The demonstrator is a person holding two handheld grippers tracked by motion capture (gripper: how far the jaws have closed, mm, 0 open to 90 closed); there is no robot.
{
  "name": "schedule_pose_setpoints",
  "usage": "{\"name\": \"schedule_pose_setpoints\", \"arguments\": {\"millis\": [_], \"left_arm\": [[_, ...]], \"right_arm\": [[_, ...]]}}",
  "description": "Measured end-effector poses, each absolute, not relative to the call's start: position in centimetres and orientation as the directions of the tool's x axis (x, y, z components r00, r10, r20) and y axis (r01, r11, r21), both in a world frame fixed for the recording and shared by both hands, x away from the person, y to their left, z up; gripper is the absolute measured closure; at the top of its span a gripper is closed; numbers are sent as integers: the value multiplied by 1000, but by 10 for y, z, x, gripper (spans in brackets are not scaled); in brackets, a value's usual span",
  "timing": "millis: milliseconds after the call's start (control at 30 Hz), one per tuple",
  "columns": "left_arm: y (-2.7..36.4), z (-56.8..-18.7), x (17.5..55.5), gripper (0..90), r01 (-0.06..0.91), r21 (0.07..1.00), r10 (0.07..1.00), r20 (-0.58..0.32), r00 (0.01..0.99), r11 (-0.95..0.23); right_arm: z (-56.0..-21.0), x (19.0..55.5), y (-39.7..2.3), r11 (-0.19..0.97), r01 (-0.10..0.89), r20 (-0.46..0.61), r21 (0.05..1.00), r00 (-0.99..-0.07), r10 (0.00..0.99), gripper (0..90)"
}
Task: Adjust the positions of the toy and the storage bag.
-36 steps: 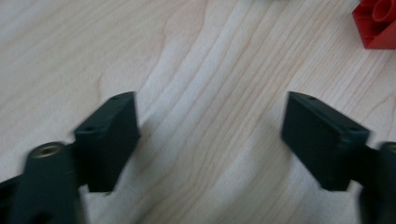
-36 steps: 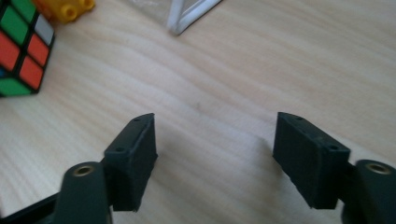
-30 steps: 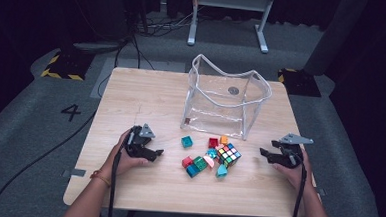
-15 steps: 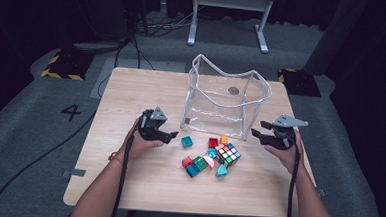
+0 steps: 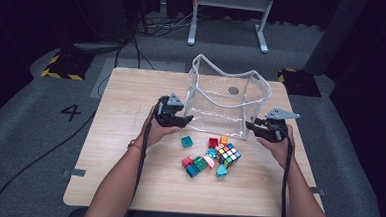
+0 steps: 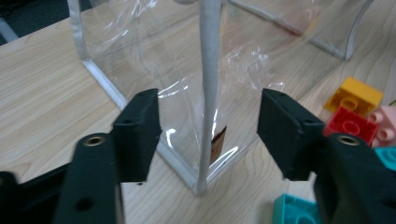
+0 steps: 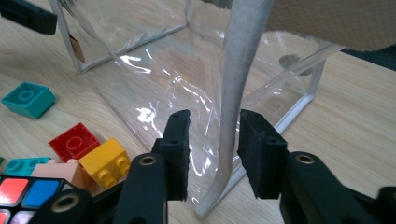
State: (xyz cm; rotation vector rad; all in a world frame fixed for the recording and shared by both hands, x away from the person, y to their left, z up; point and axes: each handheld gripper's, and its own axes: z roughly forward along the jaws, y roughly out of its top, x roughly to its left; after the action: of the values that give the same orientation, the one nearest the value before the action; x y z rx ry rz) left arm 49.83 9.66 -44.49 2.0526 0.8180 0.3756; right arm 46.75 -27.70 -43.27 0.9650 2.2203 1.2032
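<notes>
Your left gripper (image 6: 208,135) sits at the near left corner of the clear plastic bag (image 5: 226,103), which stands upright on the wooden table (image 5: 132,90) just behind the toy bricks (image 5: 200,161) and the puzzle cube (image 5: 228,155). Its jaws have just been closing, yet they stand well apart on either side of the bag's grey corner seam (image 6: 210,84), with daylight on both sides, so nothing is gripped there. Your right gripper (image 7: 214,140) is at the bag's near right corner. Its jaws have just been closing too and now stand narrow around that corner's seam; the gap looks small, but you cannot tell from the right gripper view whether the pads actually press it.
</notes>
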Motion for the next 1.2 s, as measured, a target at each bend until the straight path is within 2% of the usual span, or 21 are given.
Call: {"name": "schedule_pose_setpoints", "arguments": {"millis": [67,167,200,233,267,400,700,967,1200], "left_arm": [[95,-444,501,527,406,820,668,-41,743,-402],[94,-444,502,732,384,816,667,4,745,-433],[94,-445,502,732,372,815,646,3,763,-444],[94,-445,501,840,358,815,633,15,774,-456],[94,-446,501,863,358,812,626,12,780,-461],[101,-445,497,867,364,809,638,18,770,-461],[120,-444,475,867,360,803,618,13,786,-475],[126,-444,452,865,365,804,600,-13,800,-469],[125,-445,434,864,352,807,601,5,799,-474]], "right_arm": [[-433,467,-276,387,368,-50,845,-667,743,723],[-435,467,-275,397,361,-58,844,-673,737,763],[-435,467,-275,397,361,-58,844,-673,737,763],[-436,467,-274,400,358,-64,844,-673,736,800],[-436,467,-274,404,356,-69,842,-673,736,816],[-437,465,-270,419,335,-83,844,-690,719,863],[-439,454,-259,428,306,-76,850,-734,675,866],[-440,440,-255,433,290,-74,854,-755,652,866],[-440,425,-261,417,294,-41,860,-775,631,859]]}}
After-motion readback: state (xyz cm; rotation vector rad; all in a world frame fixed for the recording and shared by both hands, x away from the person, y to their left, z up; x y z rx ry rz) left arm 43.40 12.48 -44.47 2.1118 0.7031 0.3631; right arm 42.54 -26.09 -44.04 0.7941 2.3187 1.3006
